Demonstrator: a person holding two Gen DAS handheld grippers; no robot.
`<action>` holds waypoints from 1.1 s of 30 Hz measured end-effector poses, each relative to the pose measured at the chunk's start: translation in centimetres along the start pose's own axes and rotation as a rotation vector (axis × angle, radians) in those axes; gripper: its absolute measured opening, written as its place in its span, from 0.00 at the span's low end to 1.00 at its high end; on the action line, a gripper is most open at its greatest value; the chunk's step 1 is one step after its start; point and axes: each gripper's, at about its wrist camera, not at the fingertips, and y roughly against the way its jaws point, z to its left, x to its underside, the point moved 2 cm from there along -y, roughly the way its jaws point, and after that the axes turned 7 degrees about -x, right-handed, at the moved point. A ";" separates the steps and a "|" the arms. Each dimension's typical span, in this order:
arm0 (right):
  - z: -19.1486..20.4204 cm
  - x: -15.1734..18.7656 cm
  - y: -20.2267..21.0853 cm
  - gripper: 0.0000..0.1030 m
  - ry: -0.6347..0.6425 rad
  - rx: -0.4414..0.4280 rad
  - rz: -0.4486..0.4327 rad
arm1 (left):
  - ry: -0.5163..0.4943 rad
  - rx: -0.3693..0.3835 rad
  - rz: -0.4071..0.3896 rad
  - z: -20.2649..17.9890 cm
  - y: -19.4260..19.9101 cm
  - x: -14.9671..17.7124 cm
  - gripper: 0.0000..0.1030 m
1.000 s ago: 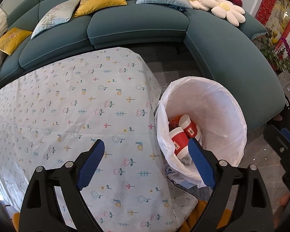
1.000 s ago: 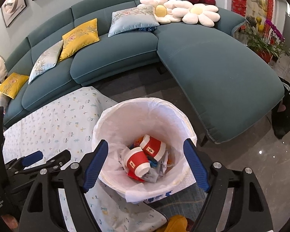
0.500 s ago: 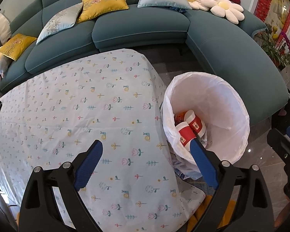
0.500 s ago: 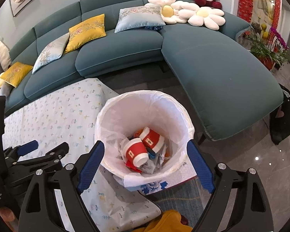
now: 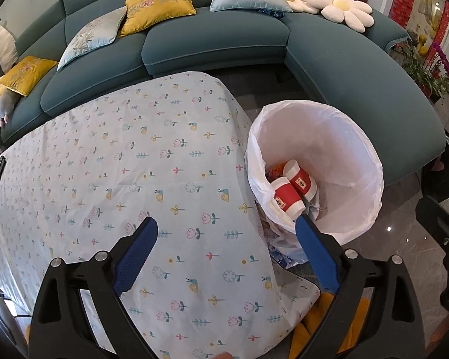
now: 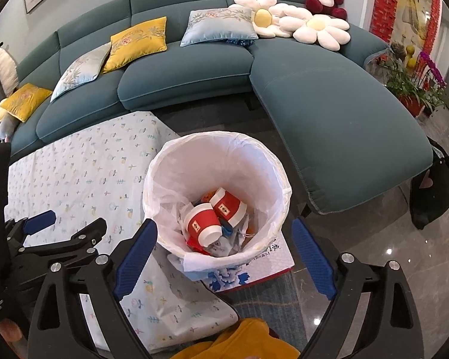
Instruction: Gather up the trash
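From the left wrist, the left gripper point(image 5: 224, 227) hangs with its blue ribbed pads spread wide and empty over a floral tablecloth point(image 5: 119, 164). Beside the table stands a round bin with a crinkled white plastic liner point(image 5: 338, 137); two red-and-white paper cups point(image 5: 293, 188) lie on their sides inside.

From the right wrist, the right gripper point(image 6: 224, 233) has just been opening, nothing between its pads, above the bin. The cups' mouths point lower right. A curved teal sofa point(image 6: 329, 104) rings a glossy stone floor point(image 6: 404, 254).

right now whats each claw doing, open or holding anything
Left claw: open, holding nothing, above the tablecloth.
Right claw: open, its jaws have just been opening, nothing between them; it is above the trash bin.
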 end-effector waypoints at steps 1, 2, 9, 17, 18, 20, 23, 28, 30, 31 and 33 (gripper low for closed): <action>-0.1 0.0 0.0 0.93 0.002 0.001 0.007 | 0.000 -0.004 -0.002 -0.2 0.1 0.1 0.86; -0.2 0.1 -0.1 0.94 0.003 0.004 0.016 | -0.002 -0.007 -0.004 -0.2 0.1 0.1 0.86; -0.6 0.7 -0.3 0.93 0.014 -0.003 0.016 | -0.006 -0.013 -0.001 -1.1 0.1 0.3 0.86; -1.1 1.0 -0.6 0.93 0.011 -0.015 0.012 | -0.020 -0.027 -0.003 -1.9 -0.2 0.7 0.87; -1.2 1.0 -0.7 0.93 0.010 -0.017 0.013 | -0.025 -0.030 -0.006 -2.0 -0.2 0.7 0.87; -1.2 1.1 -0.7 0.94 0.013 -0.018 0.011 | -0.034 -0.032 -0.007 -2.3 -0.3 0.8 0.87; -1.3 1.2 -0.8 0.93 0.016 -0.019 0.009 | -0.043 -0.035 -0.015 -2.5 -0.2 0.9 0.87; -1.4 1.3 -0.9 0.94 0.018 -0.024 0.009 | -0.064 -0.046 -0.021 -3.0 -0.2 1.0 0.87; -1.4 1.4 -0.9 0.94 0.022 -0.021 0.009 | -0.067 -0.048 -0.024 -3.1 -0.1 1.1 0.87; -1.4 1.4 -0.8 0.94 0.025 -0.020 0.009 | -0.067 -0.048 -0.023 -3.1 -0.1 1.1 0.87; -1.3 1.4 -0.8 0.94 0.031 -0.019 0.009 | -0.060 -0.040 -0.021 -3.1 -0.1 1.1 0.87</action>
